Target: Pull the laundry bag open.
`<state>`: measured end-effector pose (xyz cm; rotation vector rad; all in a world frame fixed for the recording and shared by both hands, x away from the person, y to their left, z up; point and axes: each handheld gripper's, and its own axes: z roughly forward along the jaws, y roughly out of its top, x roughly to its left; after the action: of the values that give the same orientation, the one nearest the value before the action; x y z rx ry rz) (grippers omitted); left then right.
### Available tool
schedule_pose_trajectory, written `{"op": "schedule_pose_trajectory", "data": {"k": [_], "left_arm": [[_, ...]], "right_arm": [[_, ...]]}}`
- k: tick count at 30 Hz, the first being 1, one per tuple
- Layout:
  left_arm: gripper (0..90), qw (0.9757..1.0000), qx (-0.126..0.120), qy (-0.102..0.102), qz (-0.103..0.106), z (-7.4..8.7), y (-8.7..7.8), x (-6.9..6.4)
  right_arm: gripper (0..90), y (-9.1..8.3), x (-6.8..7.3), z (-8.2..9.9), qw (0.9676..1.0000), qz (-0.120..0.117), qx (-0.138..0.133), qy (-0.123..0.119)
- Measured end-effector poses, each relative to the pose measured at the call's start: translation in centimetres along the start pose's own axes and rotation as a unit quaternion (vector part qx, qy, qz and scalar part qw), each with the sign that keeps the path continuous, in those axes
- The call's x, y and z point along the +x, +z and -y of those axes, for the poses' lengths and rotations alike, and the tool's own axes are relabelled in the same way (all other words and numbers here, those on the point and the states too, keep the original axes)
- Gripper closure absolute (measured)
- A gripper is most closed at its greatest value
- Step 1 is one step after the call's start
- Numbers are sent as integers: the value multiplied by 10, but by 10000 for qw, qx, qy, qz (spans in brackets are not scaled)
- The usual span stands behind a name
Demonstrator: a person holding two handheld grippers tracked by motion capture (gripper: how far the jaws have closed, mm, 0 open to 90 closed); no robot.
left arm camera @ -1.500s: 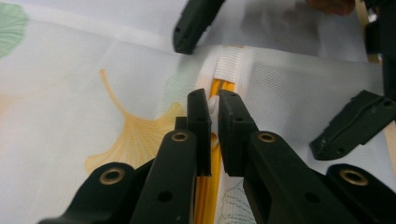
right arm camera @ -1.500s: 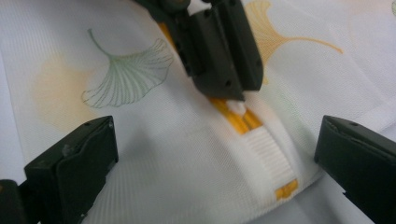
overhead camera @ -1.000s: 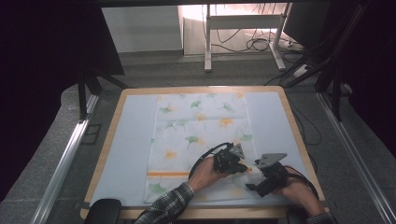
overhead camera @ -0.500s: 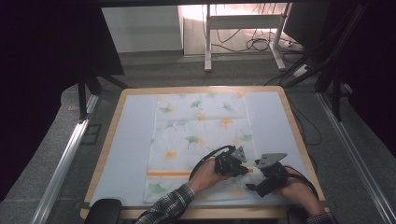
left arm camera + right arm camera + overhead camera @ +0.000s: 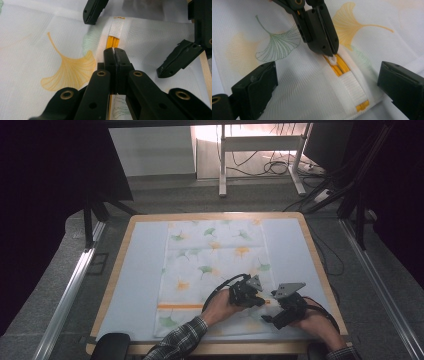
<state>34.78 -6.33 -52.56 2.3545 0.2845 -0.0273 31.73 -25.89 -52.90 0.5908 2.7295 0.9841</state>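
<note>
Low on the worktop (image 5: pixel 135 270), left gripper (image 5: pixel 114 53) pinching the cloth's (image 5: pixel 215 255) orange stripe (image 5: pixel 338 65) (a raised fold), right gripper (image 5: pixel 325 82) spread wide just beside.

We see a thin white cloth (image 5: pixel 50 37) of fine, matt weave printed with leaves, and a ribbed white woven band (image 5: pixel 350 87) with orange stripes. The fingers (image 5: pixel 110 62) are matt black plastic with brass-coloured rivets. The desk (image 5: pixel 310 227) has a pale wooden rim.
</note>
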Motion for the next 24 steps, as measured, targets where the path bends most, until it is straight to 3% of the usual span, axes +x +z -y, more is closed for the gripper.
{"op": "schedule_pose_trajectory", "data": {"k": [7, 24], "left_arm": [[900, 9998, 144, 83, -60, 1, -5, 0], [900, 9999, 87, 47, -52, 8, -12, 2]], "right_arm": [[49, -1, 1, 0, 10000, 25, 32, 52], [51, -1, 1, 1, 10000, 34, -26, 71]]}}
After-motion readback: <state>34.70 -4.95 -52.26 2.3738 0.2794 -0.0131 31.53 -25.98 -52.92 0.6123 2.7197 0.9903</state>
